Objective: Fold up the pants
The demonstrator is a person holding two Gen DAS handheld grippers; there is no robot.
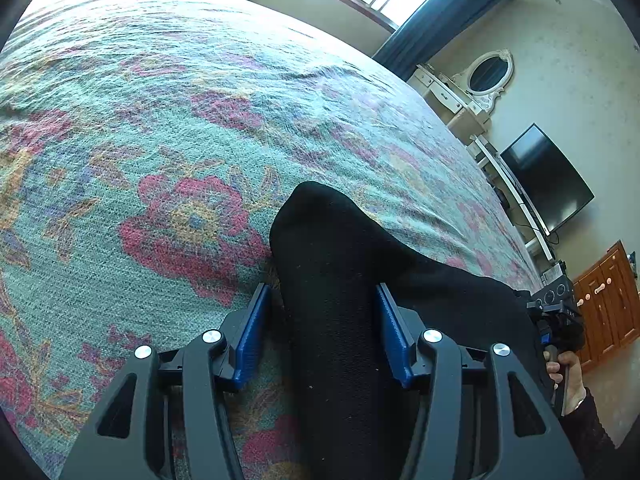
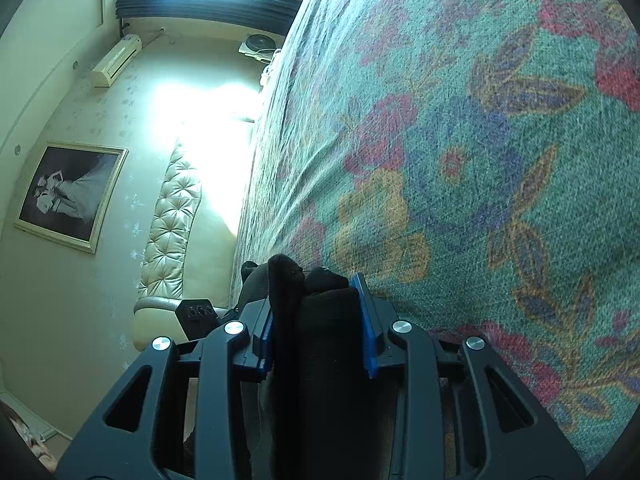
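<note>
Your left gripper [image 1: 320, 328] sits low in the centre of its view with the pants [image 1: 332, 280] running straight up between its blue pads [image 1: 250, 336]. The pads stand partly apart and a thin gap shows on each side of the cloth, so this reads as a loose straddle, not a firm pinch. The black fabric's long axis follows the gripper's line, ending in a rounded fold just past the fingertips, with more of it trailing off to the right of the frame toward your other hand [image 1: 568, 376].

Your right gripper [image 2: 316, 320], bottom centre of its own view, is closed to a narrow gap on a bunched roll of the same pants [image 2: 320, 320], and both pads [image 2: 368, 320] press against it. Here too the cloth lies along the gripper's line.

The bed [image 1: 160, 120], under its floral cover, lies ahead of both grippers, so the next fold probably has to lay the cloth forward onto it.

Hard to make out: the pants are flat black, so seams, waistband and leg ends do not show. Everything behind the pads is cut off by the frame, and you cannot tell how much cloth hangs below.
</note>
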